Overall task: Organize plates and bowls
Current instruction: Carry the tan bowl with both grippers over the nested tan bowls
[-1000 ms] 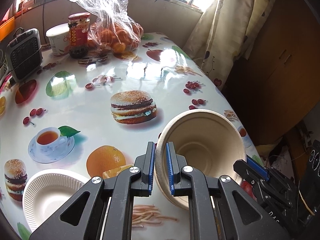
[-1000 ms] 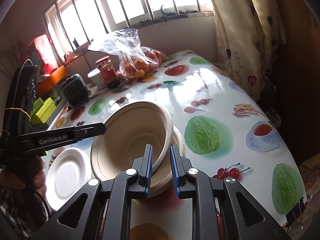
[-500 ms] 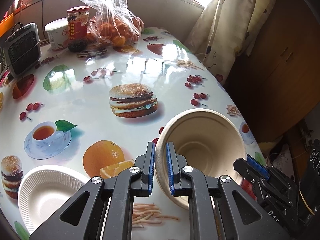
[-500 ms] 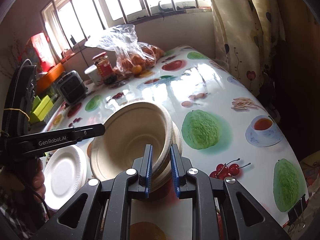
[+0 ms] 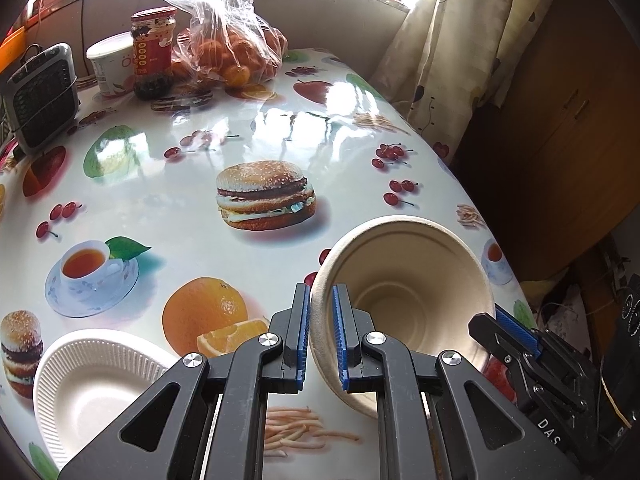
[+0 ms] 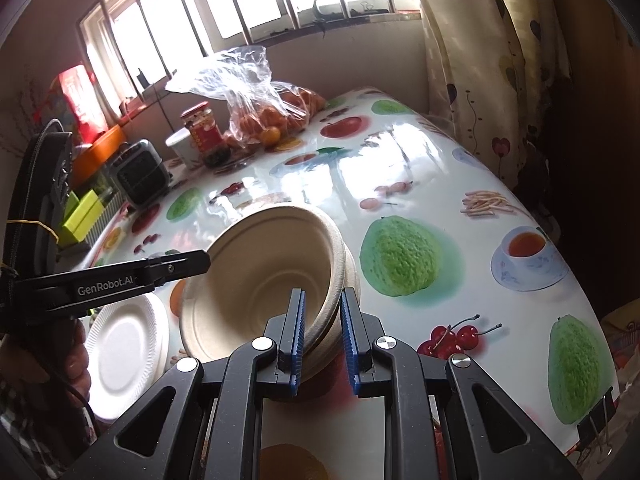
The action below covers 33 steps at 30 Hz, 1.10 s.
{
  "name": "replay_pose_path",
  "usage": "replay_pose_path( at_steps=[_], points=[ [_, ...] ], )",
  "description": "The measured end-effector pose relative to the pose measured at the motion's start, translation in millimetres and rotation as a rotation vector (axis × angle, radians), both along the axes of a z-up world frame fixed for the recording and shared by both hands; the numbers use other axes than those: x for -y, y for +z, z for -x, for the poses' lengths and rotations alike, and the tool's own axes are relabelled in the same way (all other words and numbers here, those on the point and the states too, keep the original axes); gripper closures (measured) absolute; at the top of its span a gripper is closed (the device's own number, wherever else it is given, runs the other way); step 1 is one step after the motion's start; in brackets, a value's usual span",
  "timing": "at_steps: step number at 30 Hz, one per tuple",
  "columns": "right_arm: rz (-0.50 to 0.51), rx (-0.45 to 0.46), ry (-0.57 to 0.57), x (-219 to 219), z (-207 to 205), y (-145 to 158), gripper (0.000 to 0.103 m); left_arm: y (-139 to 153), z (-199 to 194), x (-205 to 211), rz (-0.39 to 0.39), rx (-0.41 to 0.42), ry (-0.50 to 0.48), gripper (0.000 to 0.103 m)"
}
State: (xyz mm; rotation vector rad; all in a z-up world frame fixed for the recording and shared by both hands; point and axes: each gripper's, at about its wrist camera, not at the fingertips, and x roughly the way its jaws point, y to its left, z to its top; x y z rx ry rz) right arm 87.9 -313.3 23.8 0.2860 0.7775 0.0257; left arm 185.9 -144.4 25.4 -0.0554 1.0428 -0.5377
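The task's thing is a stack of beige moulded-fibre bowls [image 6: 260,276], tilted on its side above the near end of the table, its mouth empty; at least two nested rims show in the right wrist view. The left gripper [image 5: 321,336] is clamped on the rim at one side, one blue pad inside the bowl and one outside. The right gripper [image 6: 323,340] is clamped on the opposite side of the stack in the same way, so the bowls hang between the two tools.

Just beside the bowls, on the left, lies a short stack of white ribbed paper plates [image 5: 92,376], empty, resting on the glossy tablecloth printed with burgers, fruit and teacups [image 5: 200,184].

Writing shows on the tools — "GenRobot.AI" on the arm of the left gripper in the right wrist view, and the letters "DAS" on the right gripper's body in the left wrist view.

At the far end of the table stand a red-lidded glass jar with a red label [image 5: 153,50], holding something dark, its label print too small to read; a white tub [image 5: 107,66] just beside it, contents hidden; a clear plastic bag of oranges [image 5: 232,52]; and a small grey heater [image 5: 40,96].
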Motion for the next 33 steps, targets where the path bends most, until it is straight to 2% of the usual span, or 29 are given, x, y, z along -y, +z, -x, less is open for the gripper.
replay_pose_path(
  at_steps=[33],
  points=[
    [0.004,-0.012,-0.013,6.6,-1.1,-10.4,0.085,-3.4,-0.6,-0.1,-0.001,-0.004,0.0,0.091]
  ],
)
